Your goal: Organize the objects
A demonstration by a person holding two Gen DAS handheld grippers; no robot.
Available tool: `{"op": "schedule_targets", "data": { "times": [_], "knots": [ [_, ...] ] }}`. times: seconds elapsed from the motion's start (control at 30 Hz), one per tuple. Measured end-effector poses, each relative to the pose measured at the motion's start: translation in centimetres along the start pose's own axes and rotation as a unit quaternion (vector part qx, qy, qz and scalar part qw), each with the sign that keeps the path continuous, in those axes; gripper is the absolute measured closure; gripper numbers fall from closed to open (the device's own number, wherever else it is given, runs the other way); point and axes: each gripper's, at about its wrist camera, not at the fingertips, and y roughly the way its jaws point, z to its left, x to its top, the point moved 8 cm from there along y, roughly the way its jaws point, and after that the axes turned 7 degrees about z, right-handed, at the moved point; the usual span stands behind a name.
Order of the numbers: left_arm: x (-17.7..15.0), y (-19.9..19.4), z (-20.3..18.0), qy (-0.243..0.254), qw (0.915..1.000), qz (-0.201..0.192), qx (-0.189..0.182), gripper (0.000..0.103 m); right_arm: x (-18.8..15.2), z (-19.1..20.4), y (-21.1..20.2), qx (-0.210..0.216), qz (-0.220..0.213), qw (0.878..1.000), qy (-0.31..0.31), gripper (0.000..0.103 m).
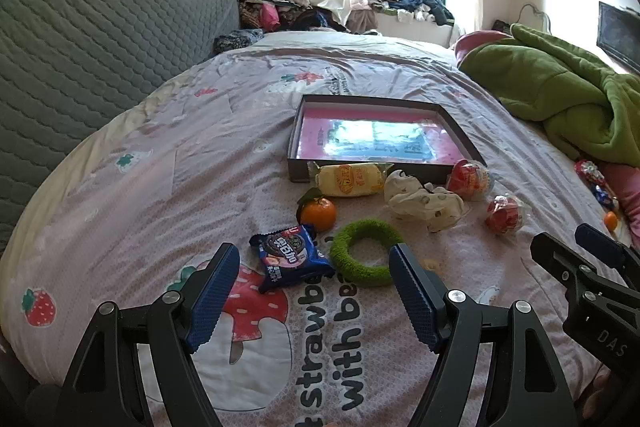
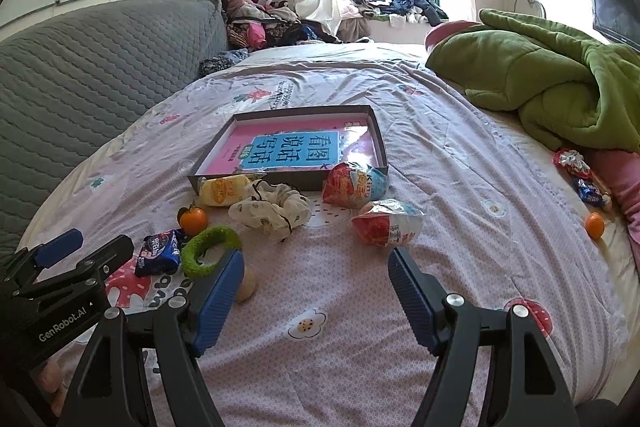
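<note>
A shallow dark box (image 1: 298,131) (image 2: 382,147) with a pink book inside lies on the bed. In front of it lie a yellow snack pack (image 1: 348,179) (image 2: 222,190), a cream scrunchie (image 1: 424,201) (image 2: 272,209), two red egg packs (image 1: 468,177) (image 1: 505,215) (image 2: 354,185) (image 2: 386,223), a tangerine (image 1: 318,213) (image 2: 193,220), a blue cookie pack (image 1: 290,253) (image 2: 158,251) and a green ring (image 1: 366,253) (image 2: 210,251). My left gripper (image 1: 314,285) is open, just short of the cookie pack and ring. My right gripper (image 2: 316,287) is open over bare sheet, near the closer egg pack.
A green blanket (image 1: 560,99) (image 2: 552,87) is heaped at the right. Wrapped candies (image 2: 580,175) and another tangerine (image 2: 595,225) lie at the right edge. A grey quilted headboard (image 1: 80,59) stands left. A small beige object (image 2: 246,285) lies by the right gripper's left finger.
</note>
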Motion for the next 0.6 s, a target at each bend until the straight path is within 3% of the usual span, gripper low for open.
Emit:
{"op": "schedule_targets", "data": {
  "times": [0.6],
  "knots": [
    [0.13,-0.54,-0.16,0.005,0.9999,-0.008,-0.005,0.024,0.15,0.11,-0.48,0.001,-0.005,1.000,0.001,0.029]
  ]
}}
